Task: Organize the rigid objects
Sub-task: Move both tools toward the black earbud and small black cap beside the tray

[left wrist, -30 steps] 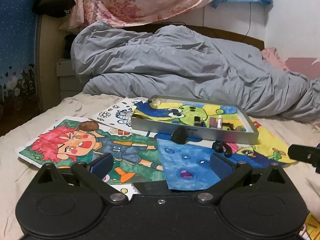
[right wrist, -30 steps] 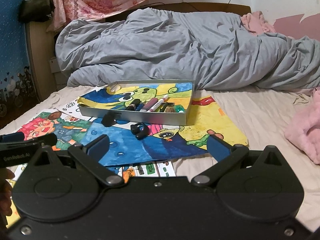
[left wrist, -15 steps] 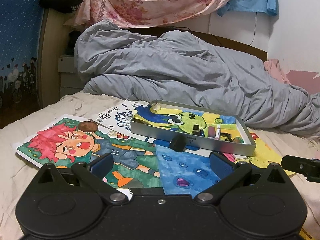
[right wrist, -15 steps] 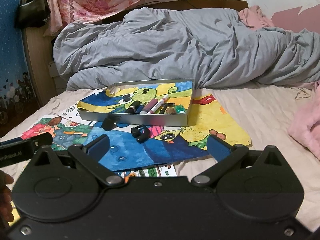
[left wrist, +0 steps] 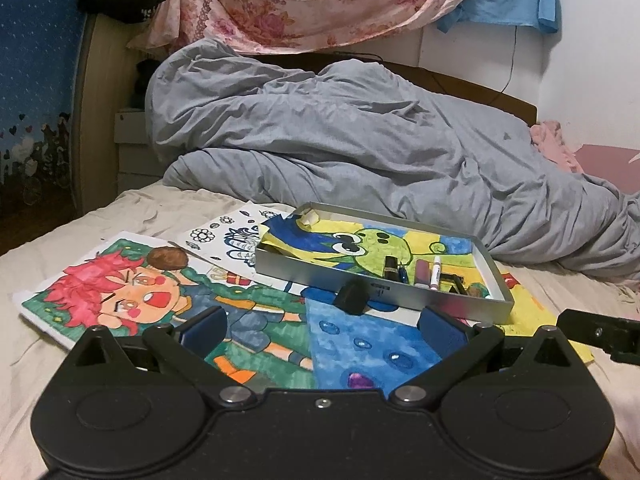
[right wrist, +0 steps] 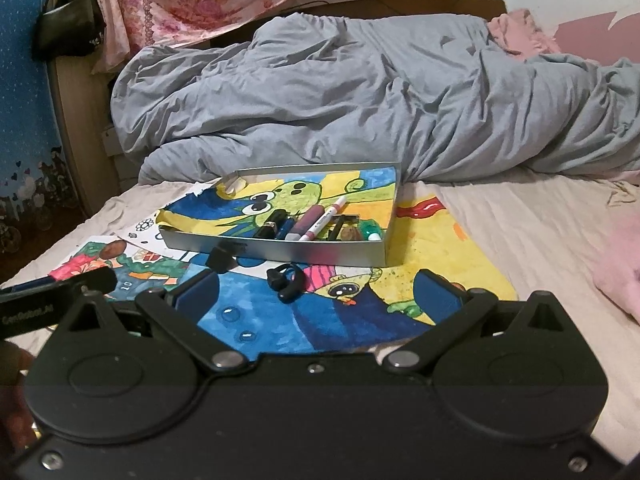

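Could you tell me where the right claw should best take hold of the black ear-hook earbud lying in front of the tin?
Probably from above, pinching the thicker body of the earbud. It lies flat on the blue drawing, clear of the tin, so the thin hook loop seems a poorer hold. The right claw is open.

Brushed, matt metal on that tray (right wrist: 280, 250); glossy plastic marker (right wrist: 325, 218) inside; paper drawings (left wrist: 120, 292) underneath; soft, crumpled grey cloth duvet (left wrist: 360, 152); matt black plastic tool (right wrist: 316, 292).
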The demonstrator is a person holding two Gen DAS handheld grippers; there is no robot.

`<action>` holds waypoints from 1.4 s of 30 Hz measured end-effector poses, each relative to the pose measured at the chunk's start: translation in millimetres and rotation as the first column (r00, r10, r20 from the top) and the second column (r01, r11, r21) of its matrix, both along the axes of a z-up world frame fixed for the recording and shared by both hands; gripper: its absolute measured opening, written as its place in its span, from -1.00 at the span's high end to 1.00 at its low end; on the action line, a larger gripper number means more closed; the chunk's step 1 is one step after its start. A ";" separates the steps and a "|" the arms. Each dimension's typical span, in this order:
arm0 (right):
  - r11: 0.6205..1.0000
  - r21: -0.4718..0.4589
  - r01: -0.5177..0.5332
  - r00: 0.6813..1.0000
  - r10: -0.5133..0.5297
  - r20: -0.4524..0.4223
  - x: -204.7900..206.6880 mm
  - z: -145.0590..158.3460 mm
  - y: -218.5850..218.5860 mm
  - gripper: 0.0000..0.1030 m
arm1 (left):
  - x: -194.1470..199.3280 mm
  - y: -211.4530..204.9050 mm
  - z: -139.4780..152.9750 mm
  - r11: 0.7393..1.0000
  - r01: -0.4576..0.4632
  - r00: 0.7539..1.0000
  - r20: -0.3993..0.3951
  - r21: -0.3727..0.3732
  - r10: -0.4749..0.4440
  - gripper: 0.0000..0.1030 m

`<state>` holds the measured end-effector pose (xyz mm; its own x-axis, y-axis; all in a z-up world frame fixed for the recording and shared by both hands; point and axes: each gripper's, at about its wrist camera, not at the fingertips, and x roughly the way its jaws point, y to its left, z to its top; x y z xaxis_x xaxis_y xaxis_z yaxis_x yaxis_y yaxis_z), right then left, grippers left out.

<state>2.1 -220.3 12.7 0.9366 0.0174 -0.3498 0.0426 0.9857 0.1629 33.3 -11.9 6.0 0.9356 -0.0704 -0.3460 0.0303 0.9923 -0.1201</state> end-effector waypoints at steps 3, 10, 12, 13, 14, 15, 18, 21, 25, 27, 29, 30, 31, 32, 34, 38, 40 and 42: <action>1.000 -0.016 -0.009 1.000 0.008 -0.018 14.7 -2.8 -1.3 -0.99 | 16.8 -2.8 -0.6 1.000 0.017 1.000 -0.010 0.006 -0.017 -0.98; 0.997 -0.061 -0.043 0.997 0.040 -0.060 59.4 -13.9 -3.4 -0.99 | 59.4 -9.4 -10.7 0.998 0.059 0.997 -0.042 0.009 -0.059 -0.98; 0.996 -0.074 -0.057 0.996 0.051 -0.074 73.1 -19.7 -3.0 -0.99 | 72.5 -10.5 -15.1 0.997 0.070 0.996 -0.055 0.010 -0.070 -0.98; 0.995 -0.080 -0.063 0.995 0.056 -0.081 79.5 -22.4 -3.0 -0.99 | 79.7 -10.6 -17.5 0.997 0.078 0.995 -0.062 0.011 -0.077 -0.98; 0.994 -0.085 -0.073 0.994 0.066 -0.089 87.7 -25.7 -2.4 -0.99 | 85.4 -10.3 -19.3 0.997 0.082 0.994 -0.067 0.011 -0.081 -0.98; 0.993 -0.087 -0.084 0.993 0.075 -0.095 93.8 -28.5 -1.5 -0.99 | 93.3 -9.8 -21.6 0.996 0.087 0.993 -0.075 0.011 -0.086 -0.98; 0.986 -0.085 -0.145 0.983 0.133 -0.126 113.2 -37.7 0.3 -0.99 | 116.7 -7.2 -27.3 0.994 0.109 0.989 -0.098 0.003 -0.108 -0.98; 0.973 -0.154 -0.171 0.977 0.147 -0.151 130.0 -44.1 10.4 -0.99 | 141.5 -3.8 -32.3 0.990 0.137 0.983 -0.125 -0.016 -0.138 -0.98; 0.966 -0.167 -0.197 0.971 0.170 -0.166 147.8 -45.5 19.3 -0.99 | 167.1 -3.3 -41.0 0.987 0.161 0.975 -0.149 -0.023 -0.162 -0.98; 0.963 -0.159 -0.216 0.966 0.187 -0.177 155.7 -46.4 21.1 -0.99 | 175.4 -6.5 -45.1 0.985 0.171 0.973 -0.154 -0.004 -0.170 -0.98; 0.961 -0.157 -0.227 0.963 0.197 -0.185 162.5 -48.5 23.6 -0.99 | 181.1 -10.2 -47.8 0.983 0.184 0.971 -0.159 0.013 -0.179 -0.98; 0.960 -0.157 -0.232 0.961 0.201 -0.190 166.6 -50.0 24.1 -0.99 | 183.4 -12.3 -49.2 0.981 0.192 0.969 -0.161 0.022 -0.186 -0.98; 0.959 -0.156 -0.236 0.960 0.204 -0.194 170.5 -51.5 24.4 -0.99 | 185.2 -14.1 -50.2 0.980 0.198 0.968 -0.164 0.030 -0.190 -0.98; 0.959 -0.152 -0.240 0.958 0.207 -0.200 173.4 -53.1 25.1 -0.99 | 187.8 -16.3 -51.4 0.978 0.204 0.966 -0.170 0.040 -0.195 -0.98; 0.957 -0.149 -0.248 0.954 0.214 -0.212 176.7 -56.1 26.4 -0.99 | 191.1 -18.5 -52.4 0.974 0.222 0.961 -0.180 0.043 -0.211 -0.98; 0.952 -0.156 -0.264 0.946 0.224 -0.234 178.4 -59.4 28.9 -0.93 | 197.2 -23.8 -56.0 0.964 0.263 0.946 -0.210 0.050 -0.247 -0.97; 0.951 -0.152 -0.269 0.943 0.228 -0.243 180.8 -61.3 29.0 -0.77 | 198.8 -26.9 -57.6 0.959 0.276 0.942 -0.219 0.068 -0.256 -0.93; 0.951 -0.150 -0.270 0.942 0.228 -0.246 182.3 -63.0 28.6 -0.75 | 201.3 -28.4 -59.8 0.953 0.294 0.933 -0.235 0.068 -0.271 -0.85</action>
<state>184.5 -191.7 -50.3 0.8077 0.1577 -0.5680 -0.1932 0.9812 -0.0023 234.6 -40.4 -53.8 0.7813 -0.2751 -0.5602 0.2955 0.9537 -0.0562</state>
